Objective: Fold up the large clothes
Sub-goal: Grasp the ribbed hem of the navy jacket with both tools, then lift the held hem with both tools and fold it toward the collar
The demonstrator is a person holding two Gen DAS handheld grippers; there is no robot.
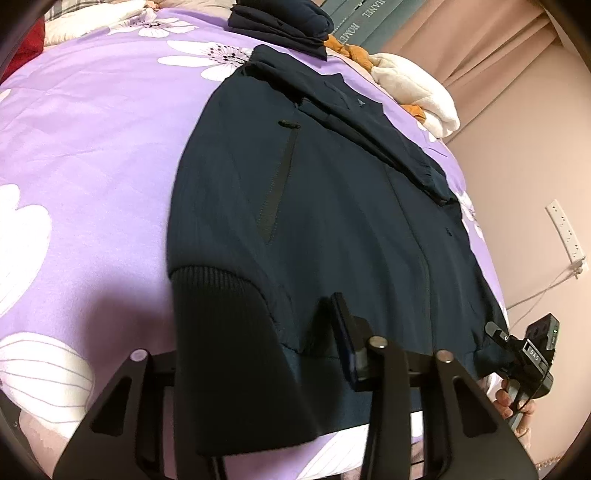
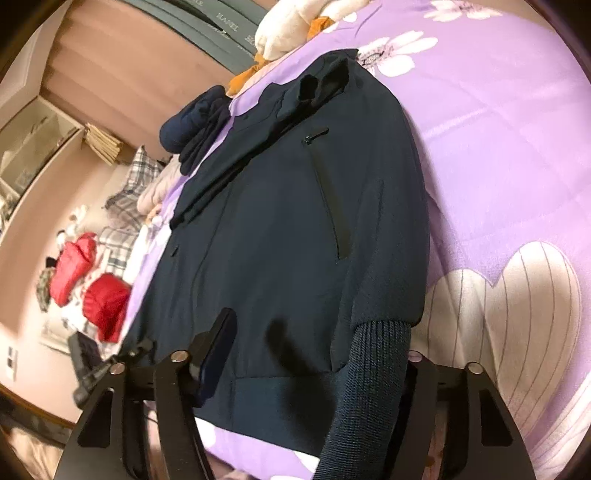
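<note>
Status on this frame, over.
Left gripper, right gripper: jaws straddle hem corners, grip unclear. Jacket spread on bed, sleeve across chest. Dark pile beyond collar.

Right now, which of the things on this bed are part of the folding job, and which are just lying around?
Part of the job:
- navy jacket, spread flat on the purple bedspread
- left gripper, at the hem
- right gripper, at the hem

Just lying about:
- folded dark clothes
- cream blanket
- red items

jacket (image 1: 332,206): dark navy, black zips
bedspread (image 1: 103,140): lilac with white flowers
folded garment (image 1: 284,22): navy
cushions (image 2: 92,280): red
</note>
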